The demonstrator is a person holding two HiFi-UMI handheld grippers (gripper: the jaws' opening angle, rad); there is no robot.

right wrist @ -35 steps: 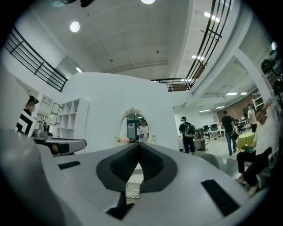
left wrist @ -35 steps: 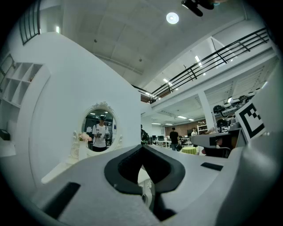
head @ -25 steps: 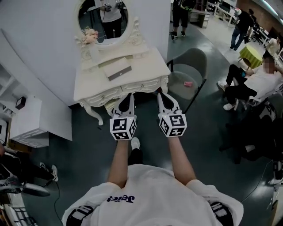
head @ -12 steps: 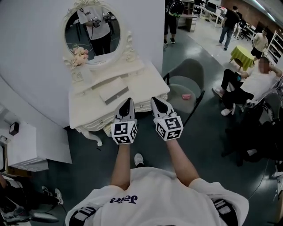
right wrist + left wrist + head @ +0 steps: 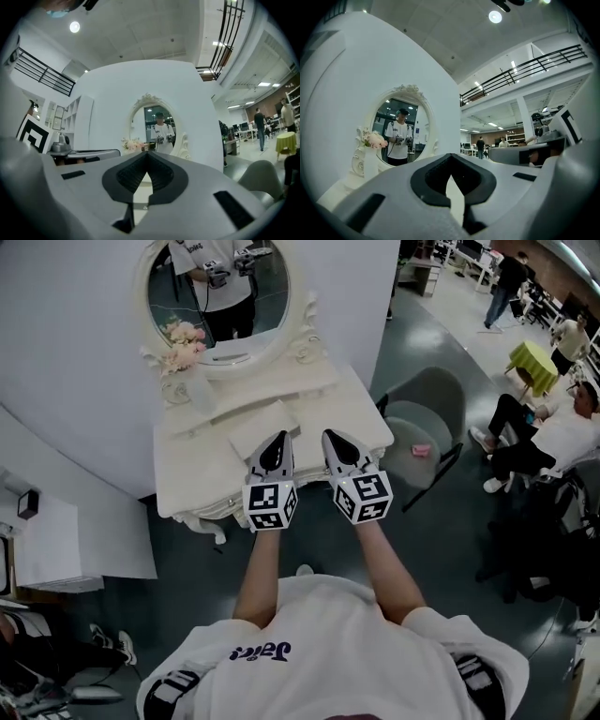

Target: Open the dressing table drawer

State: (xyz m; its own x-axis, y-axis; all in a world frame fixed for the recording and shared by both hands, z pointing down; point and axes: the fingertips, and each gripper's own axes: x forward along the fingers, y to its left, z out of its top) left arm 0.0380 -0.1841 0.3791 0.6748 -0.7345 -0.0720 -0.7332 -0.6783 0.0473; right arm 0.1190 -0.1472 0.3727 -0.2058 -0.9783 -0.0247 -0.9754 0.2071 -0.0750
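Left hand-held gripper (image 5: 277,441), right hand-held gripper (image 5: 334,437): jaws pressed together, empty, side by side over dressing table surface (image 5: 202,470), facing oval mirror (image 5: 220,296).

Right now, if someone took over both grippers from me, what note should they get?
Left gripper: shut, empty, held level above the dressing table top, near its front edge.
Right gripper: shut, empty, alongside the left one.
Drawer: its front sits under the tabletop edge and cannot be made out; nothing sticks out.
Done: nothing yet.
Left: lower to the drawer front, take hold, pull it open.
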